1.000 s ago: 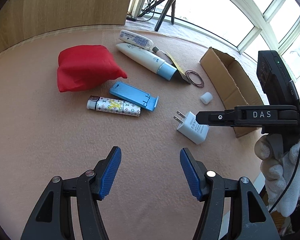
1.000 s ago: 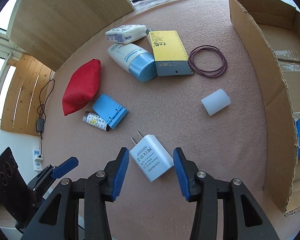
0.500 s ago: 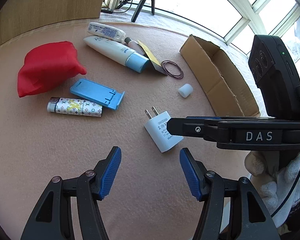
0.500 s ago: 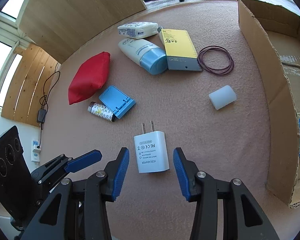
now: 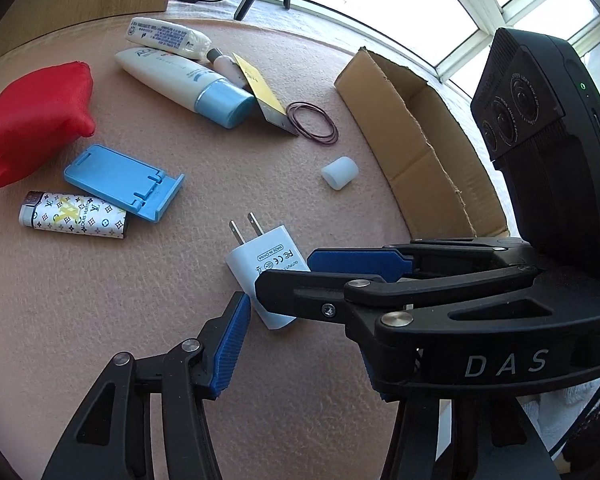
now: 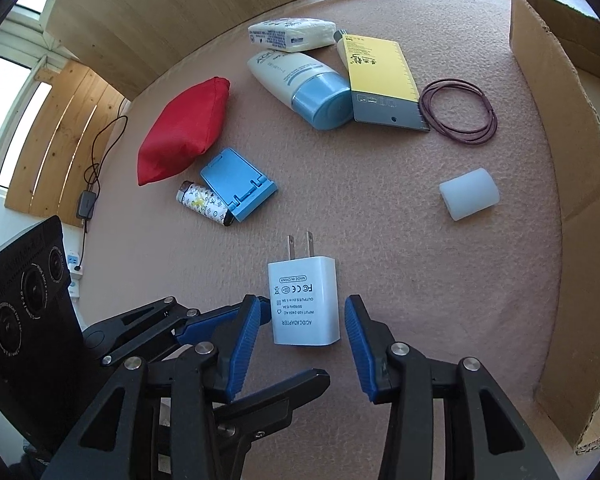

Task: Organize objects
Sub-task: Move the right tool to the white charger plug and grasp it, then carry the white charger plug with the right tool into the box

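**White adapter bracketed, grip not yet made**

White adapter lies flat on the pink mat, prongs pointing far, between the right gripper's spread fingers. Closing on it seems next, then carrying it right to the cardboard box. The left gripper waits beside it, fingers apart. Only the left view shows the box's open interior.

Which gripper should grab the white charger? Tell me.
Right. The right gripper is open with its jaws on either side of the white charger; the left gripper, also open, sits beside it, crossed by the right one.
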